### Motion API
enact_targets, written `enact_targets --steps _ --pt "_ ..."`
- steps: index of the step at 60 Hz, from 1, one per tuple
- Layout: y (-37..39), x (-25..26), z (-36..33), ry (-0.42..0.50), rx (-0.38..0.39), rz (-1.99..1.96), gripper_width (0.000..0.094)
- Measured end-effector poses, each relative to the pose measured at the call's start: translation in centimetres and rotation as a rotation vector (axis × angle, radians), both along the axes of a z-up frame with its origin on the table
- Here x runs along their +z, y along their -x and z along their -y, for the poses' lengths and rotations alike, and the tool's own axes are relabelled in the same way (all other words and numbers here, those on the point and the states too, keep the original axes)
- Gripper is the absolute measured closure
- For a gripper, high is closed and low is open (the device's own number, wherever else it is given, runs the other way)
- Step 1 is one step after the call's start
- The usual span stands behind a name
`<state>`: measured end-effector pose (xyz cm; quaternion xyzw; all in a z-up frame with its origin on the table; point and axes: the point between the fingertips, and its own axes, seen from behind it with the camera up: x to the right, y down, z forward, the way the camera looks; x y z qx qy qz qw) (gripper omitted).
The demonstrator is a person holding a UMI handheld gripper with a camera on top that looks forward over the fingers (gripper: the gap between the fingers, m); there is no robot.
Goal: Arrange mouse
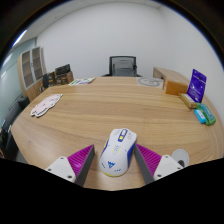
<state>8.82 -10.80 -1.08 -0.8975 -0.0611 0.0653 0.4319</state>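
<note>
Fingers [116, 160] spread wide, white mouse [117, 151] sat between them on the table [100, 115], gaps at three and nine o'clock. Best squeezed evenly at mid-body, kept straight toward twelve o'clock.

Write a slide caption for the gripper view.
Open gripper straddling a white mouse on a wooden table, a gap at either side.

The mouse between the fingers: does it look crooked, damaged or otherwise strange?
Nothing stands out. The white mouse rests flat on the wooden table, roughly straight between the open fingers, with a gap at each side. No damage shows.
</note>
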Motion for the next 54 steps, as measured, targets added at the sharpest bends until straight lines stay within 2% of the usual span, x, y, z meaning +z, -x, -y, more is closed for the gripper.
enact_targets --steps 9,13,15,21,31,34,38,42,46,54 --pt "0.1 -0.2 -2.2 -0.015 0.011 0.051 0.0188" --pt "-0.2 -0.2 -2.7 -0.027 -0.007 0.054 0.0283" --pt "-0.2 -0.1 -2.9 -0.038 -0.024 0.052 0.0364" --pt "-0.3 -0.2 -3.0 -0.065 -0.082 0.052 0.0409" --pt "0.1 -0.1 -3.1 0.025 -0.219 0.038 0.0538" --pt "2.2 0.9 -3.5 0.03 -0.228 0.044 0.054" --pt "6.7 3.7 -4.8 -0.006 -0.249 0.035 0.054" --pt "12.1 6.0 -6.6 -0.056 -0.294 0.016 0.0541" --pt "19.2 7.4 -9.4 -0.054 -0.329 -0.041 0.054" --pt "31.1 6.1 -15.2 -0.04 -0.251 -0.04 0.0541"
